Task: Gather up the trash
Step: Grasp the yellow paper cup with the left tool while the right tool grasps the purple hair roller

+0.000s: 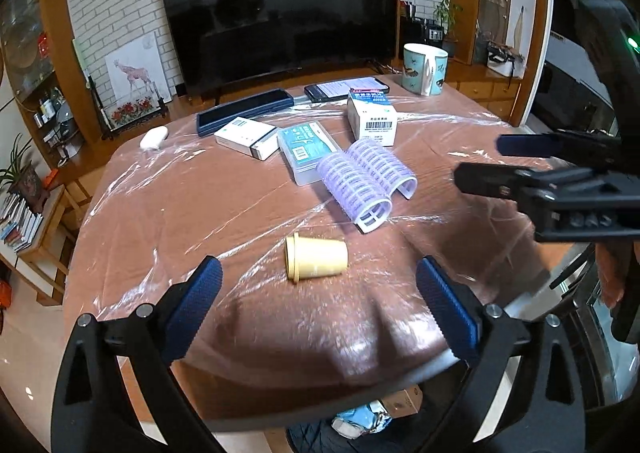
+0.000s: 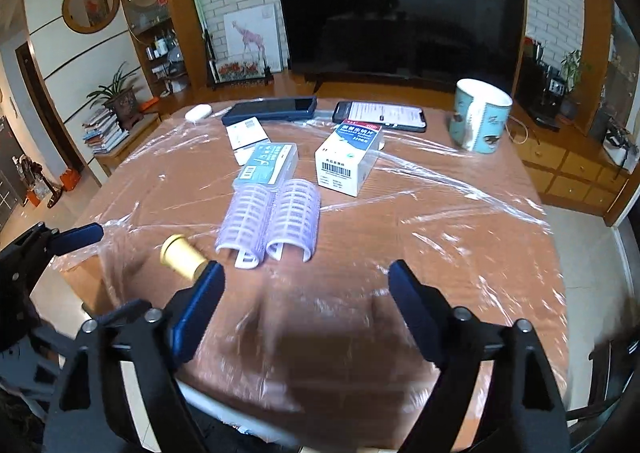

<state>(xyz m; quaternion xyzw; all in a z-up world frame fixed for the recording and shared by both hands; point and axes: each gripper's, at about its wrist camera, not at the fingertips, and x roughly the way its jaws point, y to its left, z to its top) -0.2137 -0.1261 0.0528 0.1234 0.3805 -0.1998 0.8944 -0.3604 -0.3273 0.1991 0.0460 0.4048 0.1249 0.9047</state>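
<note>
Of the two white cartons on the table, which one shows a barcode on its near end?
The white carton with the blue top, beside the lilac hair rollers. The other, flatter white carton lies further left, next to the dark case, and shows a black band instead.

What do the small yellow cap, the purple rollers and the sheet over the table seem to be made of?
Yellow cap: probably moulded plastic, matte, with even colour and a ridged collar; in the right wrist view it looks slightly metallic, so that stays open.
Purple rollers: likely plastic, an open ribbed lattice, pale and semi-gloss.
Sheet: thin clear plastic film, wrinkled, with bright glare streaks.
</note>
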